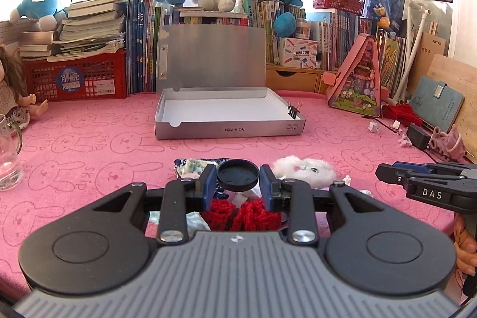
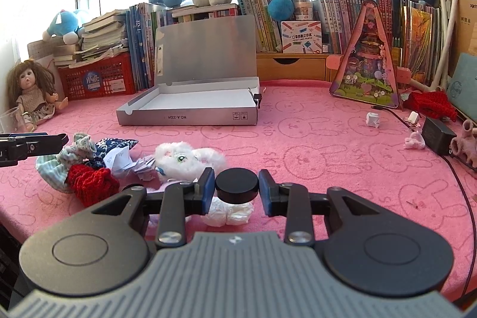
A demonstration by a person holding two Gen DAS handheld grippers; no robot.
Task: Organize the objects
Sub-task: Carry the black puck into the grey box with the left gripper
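Oddly, each wrist view shows a black round lid between blue pads; whether the left gripper (image 1: 237, 184) truly clenches its lid (image 1: 237, 175) is hard to tell, small gaps showing at either side; the right gripper (image 2: 237, 187) likewise flanks a black cap (image 2: 237, 184), grasp uncertain; both are held low and level over the pink mat (image 2: 328, 145); below lie red knitwear (image 2: 91, 184), crumpled paper (image 2: 229, 213) and a white plush (image 2: 184, 158), partly hidden; beyond stands the open silver box (image 1: 229, 127), a binder clip (image 1: 293, 111) on its rim.
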